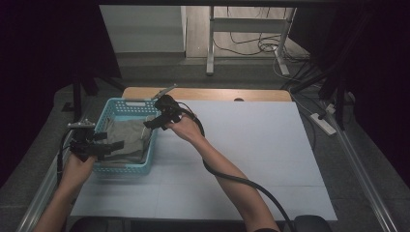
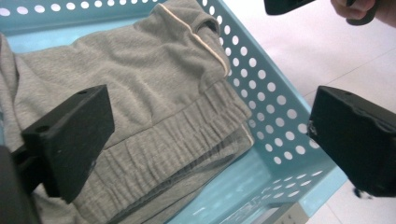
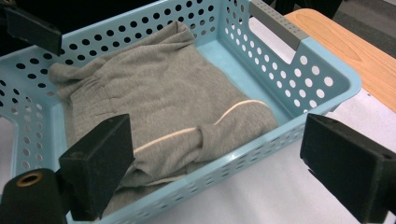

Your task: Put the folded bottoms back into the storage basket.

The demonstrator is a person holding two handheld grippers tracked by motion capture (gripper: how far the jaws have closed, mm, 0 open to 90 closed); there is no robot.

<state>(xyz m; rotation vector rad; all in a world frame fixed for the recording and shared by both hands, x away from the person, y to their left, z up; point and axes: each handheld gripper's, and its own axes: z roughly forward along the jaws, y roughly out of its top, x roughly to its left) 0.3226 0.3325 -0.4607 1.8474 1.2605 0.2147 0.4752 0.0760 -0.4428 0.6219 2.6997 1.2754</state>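
Two bare forearms reach in from the near edge of a table covered in white sheeting [image 1: 251, 145], each hand carrying a black two-jaw gripper. The left gripper [image 1: 109, 147] is held level at the near left corner of a light blue perforated plastic basket [image 1: 126, 168], its tips pointing inward over the rim. The right gripper [image 1: 153, 123] comes in from the basket's right side, the wrist bent so the tool angles across the right wall, a black cable trailing back along the arm. Both tools stand released, jaws spread wide with nothing pinched between them. A folded grey fleece garment with a pale piping stripe [image 3: 154, 100] lies inside the basket, flat on its floor. It sits below and ahead of both pairs of jaws, untouched by either.
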